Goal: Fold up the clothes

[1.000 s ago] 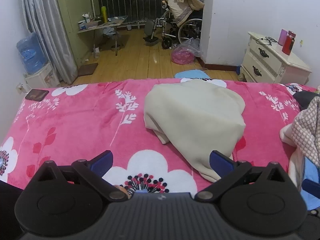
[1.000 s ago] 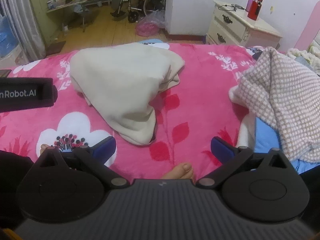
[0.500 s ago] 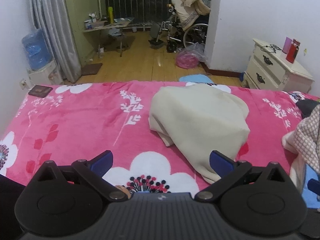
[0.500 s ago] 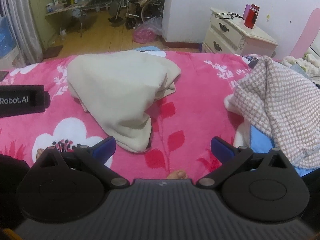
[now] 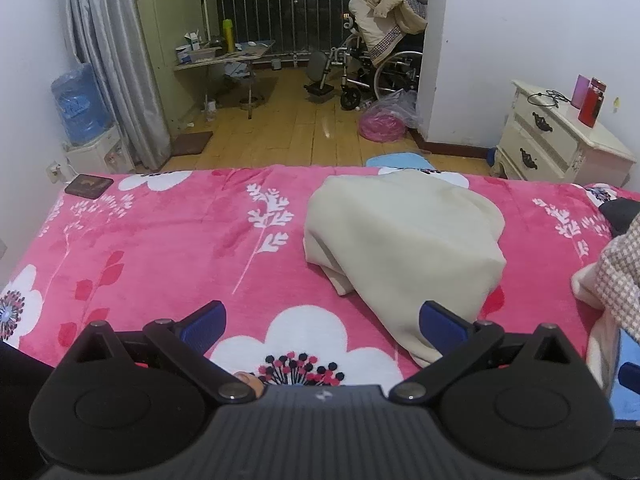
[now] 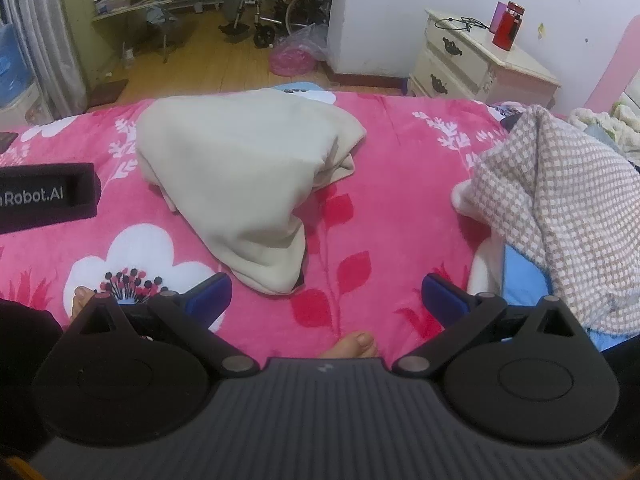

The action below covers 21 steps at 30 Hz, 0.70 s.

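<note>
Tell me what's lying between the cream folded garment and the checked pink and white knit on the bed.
Only bare pink floral bedspread, seen in the right wrist view, separates the cream folded garment from the checked pink and white knit.

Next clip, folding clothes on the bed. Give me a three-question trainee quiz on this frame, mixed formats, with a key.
1. True or false: the left gripper is shut on the cream garment.
2. Multiple choice: what lies to the right of the cream garment on the pink blanket? A) a checked garment B) a pillow C) a laundry basket
3. Fill in: the right gripper is ___ and holds nothing.

Key
1. False: its fingers stand wide apart, short of the cloth.
2. A: the checked garment is heaped over something blue.
3. open
</note>
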Tool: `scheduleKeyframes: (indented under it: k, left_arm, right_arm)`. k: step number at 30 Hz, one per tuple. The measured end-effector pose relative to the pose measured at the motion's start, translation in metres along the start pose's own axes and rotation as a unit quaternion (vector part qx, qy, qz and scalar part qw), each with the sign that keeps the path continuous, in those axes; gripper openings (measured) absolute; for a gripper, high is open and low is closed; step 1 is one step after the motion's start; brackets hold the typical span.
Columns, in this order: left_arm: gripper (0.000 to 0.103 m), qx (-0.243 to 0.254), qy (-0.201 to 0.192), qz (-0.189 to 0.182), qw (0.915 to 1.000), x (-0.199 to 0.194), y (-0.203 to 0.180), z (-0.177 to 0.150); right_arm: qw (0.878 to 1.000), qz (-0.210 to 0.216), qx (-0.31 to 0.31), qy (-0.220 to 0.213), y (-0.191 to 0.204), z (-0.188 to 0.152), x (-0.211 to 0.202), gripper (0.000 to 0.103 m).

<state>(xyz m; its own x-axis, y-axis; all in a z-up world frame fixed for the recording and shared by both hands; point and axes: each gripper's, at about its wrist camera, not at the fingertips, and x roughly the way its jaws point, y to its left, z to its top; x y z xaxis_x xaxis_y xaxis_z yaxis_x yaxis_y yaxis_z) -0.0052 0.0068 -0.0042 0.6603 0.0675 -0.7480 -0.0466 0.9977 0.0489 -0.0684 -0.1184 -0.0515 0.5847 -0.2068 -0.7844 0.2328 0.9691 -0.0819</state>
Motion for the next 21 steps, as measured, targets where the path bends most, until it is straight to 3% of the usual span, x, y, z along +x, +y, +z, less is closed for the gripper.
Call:
scheduleKeyframes:
  k: [21]
  left_arm:
    - [0.103, 0.011, 0.004, 0.004, 0.9999, 0.0020, -0.0029, -0.0050]
  right_arm:
    - [1.000, 0.000, 0.017, 0.004, -0.0063, 0.0011, 0.0005, 0.102]
